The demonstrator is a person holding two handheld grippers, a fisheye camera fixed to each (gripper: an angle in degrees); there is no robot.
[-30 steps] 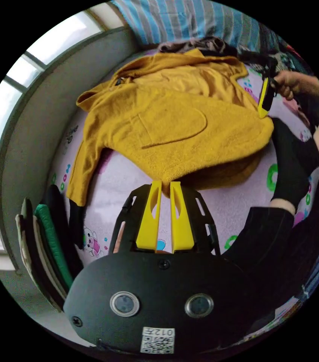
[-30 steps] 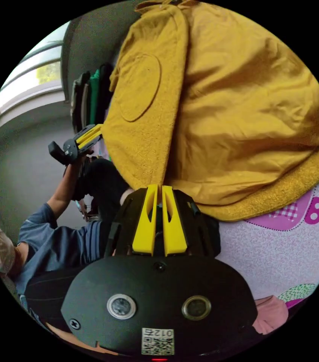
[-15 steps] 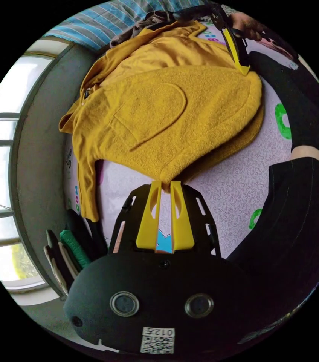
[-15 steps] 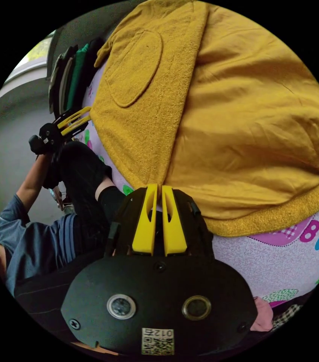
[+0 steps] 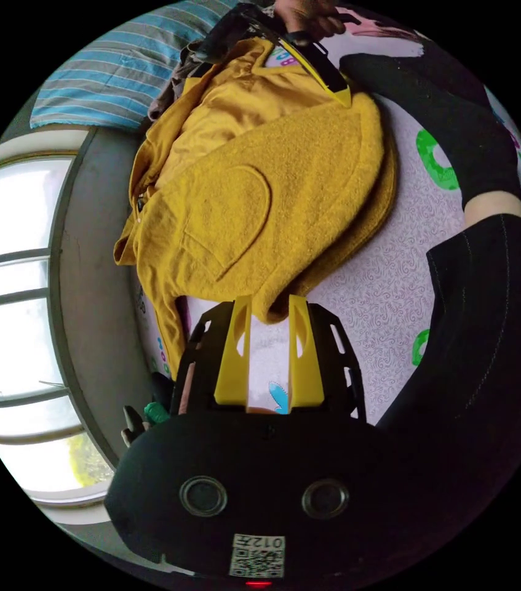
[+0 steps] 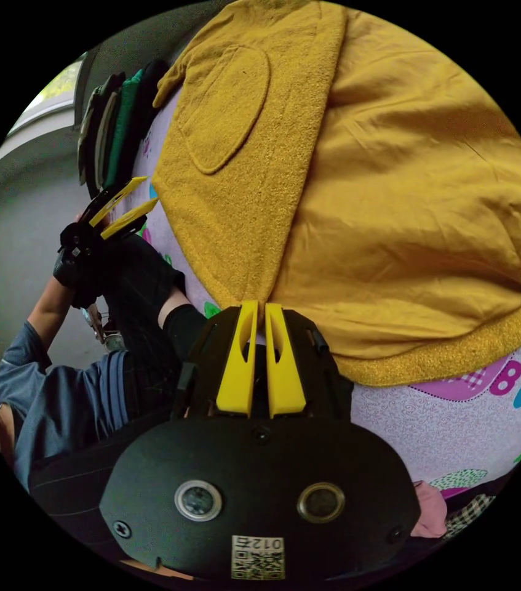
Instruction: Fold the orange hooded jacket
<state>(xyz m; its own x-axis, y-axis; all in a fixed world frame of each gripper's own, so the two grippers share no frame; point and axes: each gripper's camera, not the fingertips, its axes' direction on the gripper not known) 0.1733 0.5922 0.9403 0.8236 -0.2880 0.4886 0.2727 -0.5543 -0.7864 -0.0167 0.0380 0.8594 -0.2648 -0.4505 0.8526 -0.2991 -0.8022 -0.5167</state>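
The orange hooded jacket (image 5: 260, 184) lies on the bed with one front panel folded over, its round pocket (image 5: 235, 215) facing up. In the left gripper view, my left gripper (image 5: 269, 301) is open, its jaws standing apart on either side of the hem corner without pressing it. The right gripper view has the left gripper (image 6: 148, 191) with spread jaws beside the jacket (image 6: 395, 184). My right gripper (image 6: 264, 305) is shut on the jacket's edge where the fleece panel meets the smooth lining. The right gripper (image 5: 343, 95) also holds that far corner in the left gripper view.
A pink patterned sheet (image 5: 383, 277) covers the bed. The person's black-clad leg (image 5: 488, 308) and socked foot (image 5: 451, 123) rest on it beside the jacket. A striped pillow (image 5: 100, 80) lies beyond the hood. Folded clothes (image 6: 112, 135) are stacked by the grey wall under a window (image 5: 8, 277).
My left gripper's jaws have opened and let go of the hem corner, which now lies on the sheet. The right gripper stays shut on its corner.
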